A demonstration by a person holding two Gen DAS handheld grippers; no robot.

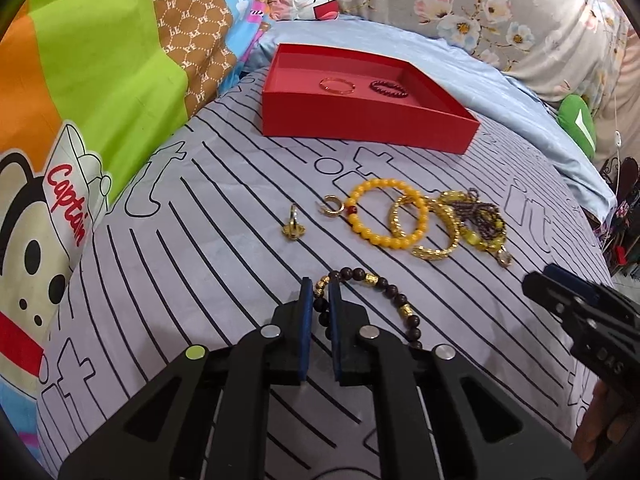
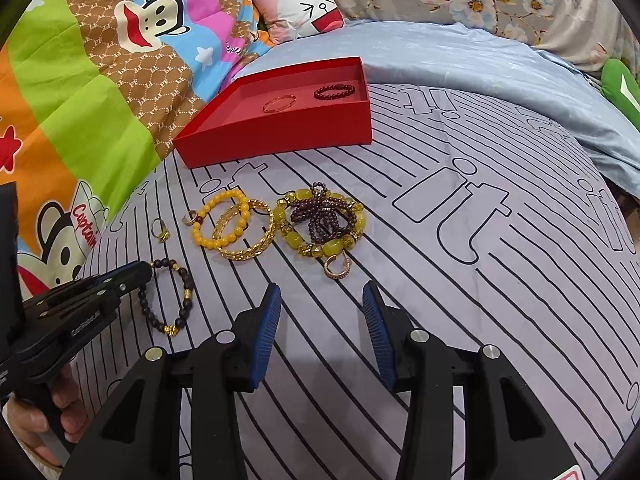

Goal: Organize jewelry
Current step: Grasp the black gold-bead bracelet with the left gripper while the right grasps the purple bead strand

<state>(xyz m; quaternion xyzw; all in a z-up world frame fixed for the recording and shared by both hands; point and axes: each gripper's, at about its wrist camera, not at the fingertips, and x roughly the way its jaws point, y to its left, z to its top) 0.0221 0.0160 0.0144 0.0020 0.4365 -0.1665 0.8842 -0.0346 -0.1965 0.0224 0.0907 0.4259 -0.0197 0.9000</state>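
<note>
A dark wooden-bead bracelet with gold beads [image 1: 394,300] lies on the striped sheet, and my left gripper [image 1: 320,292] is shut on its left side, beads pinched between the blue pads. The right wrist view shows the same bracelet [image 2: 188,280] beside the left gripper [image 2: 134,276]. My right gripper [image 2: 321,288] hovers open over bare sheet, nothing between its fingers. The red box [image 1: 360,120] at the back holds a thin gold-red bangle [image 1: 337,85] and a dark red bead bracelet [image 1: 388,89].
Between me and the box lie a yellow bead bracelet [image 1: 376,238], gold bangles [image 1: 438,248], a yellow-and-purple bead tangle [image 1: 480,216], a small gold hoop [image 1: 332,205] and an ornate ring [image 1: 294,230]. A cartoon quilt [image 1: 100,80] rises on the left, pillows behind.
</note>
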